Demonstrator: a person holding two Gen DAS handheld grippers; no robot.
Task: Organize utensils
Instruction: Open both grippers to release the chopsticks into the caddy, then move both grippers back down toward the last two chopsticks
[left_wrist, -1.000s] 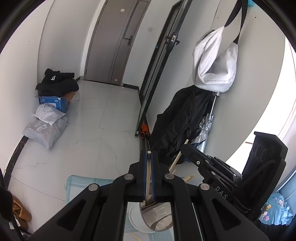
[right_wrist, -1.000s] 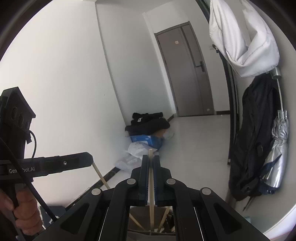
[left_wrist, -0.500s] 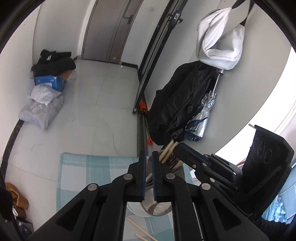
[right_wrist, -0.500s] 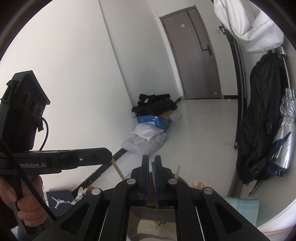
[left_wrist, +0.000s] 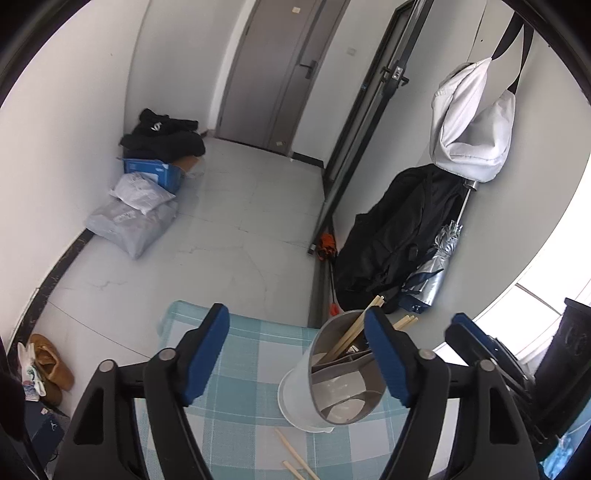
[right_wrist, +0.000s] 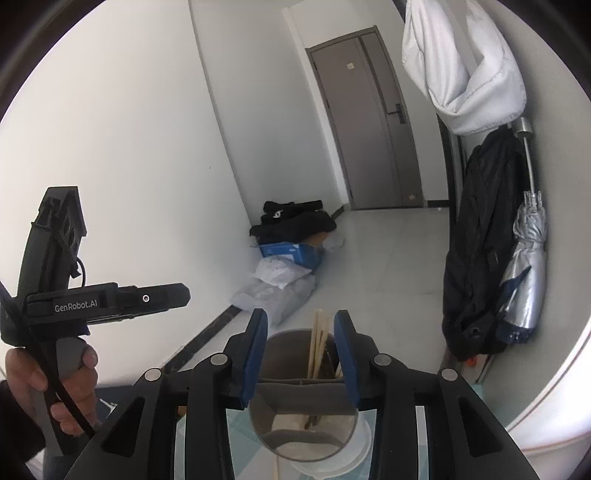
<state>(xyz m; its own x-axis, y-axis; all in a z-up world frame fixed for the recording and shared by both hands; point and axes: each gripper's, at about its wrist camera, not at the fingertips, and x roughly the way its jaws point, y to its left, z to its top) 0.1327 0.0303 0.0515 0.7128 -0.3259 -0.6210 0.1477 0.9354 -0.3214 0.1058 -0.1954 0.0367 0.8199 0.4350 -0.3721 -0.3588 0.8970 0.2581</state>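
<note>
Left wrist: chopsticks (left_wrist: 352, 328) inside holder (left_wrist: 325, 387)

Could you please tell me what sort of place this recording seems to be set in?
Probably a home entrance hallway: a grey front door, a black jacket and folded silver umbrella hanging on the wall, and brown shoes on the pale tiled floor.

The left claw (left_wrist: 297, 334) has just been opening — its blue-padded jaws stand wide with nothing between them. Behind the right-hand jaw, a grey divided cylindrical holder (left_wrist: 332, 376) with pale wooden chopsticks (left_wrist: 356, 326) sits on the teal checked cloth (left_wrist: 251, 373) — two loose chopsticks (left_wrist: 293, 456) lie beside it.
</note>
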